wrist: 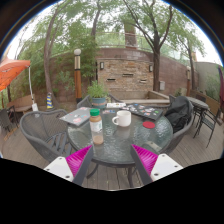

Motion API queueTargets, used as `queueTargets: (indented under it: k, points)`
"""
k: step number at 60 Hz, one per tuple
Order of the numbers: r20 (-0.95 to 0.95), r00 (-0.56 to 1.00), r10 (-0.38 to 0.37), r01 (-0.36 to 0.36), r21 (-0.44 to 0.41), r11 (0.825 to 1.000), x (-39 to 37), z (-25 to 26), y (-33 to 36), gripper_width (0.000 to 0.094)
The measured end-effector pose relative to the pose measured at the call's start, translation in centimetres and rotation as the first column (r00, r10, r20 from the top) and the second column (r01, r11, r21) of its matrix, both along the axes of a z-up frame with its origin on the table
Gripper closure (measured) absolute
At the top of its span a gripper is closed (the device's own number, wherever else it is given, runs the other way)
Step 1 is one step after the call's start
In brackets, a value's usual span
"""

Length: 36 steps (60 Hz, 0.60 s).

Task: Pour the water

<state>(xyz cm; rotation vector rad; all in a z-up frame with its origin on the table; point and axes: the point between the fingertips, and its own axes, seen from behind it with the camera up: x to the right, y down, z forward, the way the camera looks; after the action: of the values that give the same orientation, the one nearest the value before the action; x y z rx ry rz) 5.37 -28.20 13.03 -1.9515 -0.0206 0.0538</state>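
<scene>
Magenta pads line the inner faces of the two gripper fingers, which stand spread wide apart with nothing held between them. Beyond the fingers stands a round glass-topped patio table with a dark metal frame. On the tabletop, ahead of the left finger, a clear plastic bottle with an orange-red cap stands upright. Just beside it, toward the table's far side, sits a white ceramic mug with its handle turned toward the bottle. A small red round object rests on the glass ahead of the right finger; its exact nature cannot be determined. A flat grey item resembling a closed laptop or tray lies at the table's far left edge. Grey wicker chairs flank the table on both sides. Behind the table, a stone outdoor fireplace wall rises among trees, with a potted green plant before it. An orange patio umbrella stands well to the left, and a wooden deck forms the floor.
</scene>
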Motion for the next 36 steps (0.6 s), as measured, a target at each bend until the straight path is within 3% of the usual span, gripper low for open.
queueTargets:
  k: [11, 22, 24, 25, 27, 31, 36]
  points:
    - [0.001, 0.996, 0.094, -0.094, 0.051, 0.994, -8.6, -3.8, 10.4, 0.0102]
    - [-0.006, 1.000, 0.025, -0.024, 0.121, 0.992, -16.2, -5.0, 20.4, 0.0108]
    - [-0.008, 1.000, 0.018, -0.017, 0.125, 0.992, -15.9, -5.1, 21.4, 0.0157]
    - [-0.008, 1.000, 0.011, -0.010, 0.117, 0.993, -15.6, -5.3, 21.8, 0.0224]
    - [-0.008, 1.000, -0.003, 0.003, 0.095, 0.995, -15.3, -5.9, 22.7, 0.0490]
    - [-0.013, 1.000, -0.027, 0.029, 0.124, 0.992, -14.1, -6.0, 23.6, 0.0508]
    - [0.029, 0.999, 0.024, -0.028, 0.141, 0.990, -15.1, -5.9, 24.7, 0.0543]
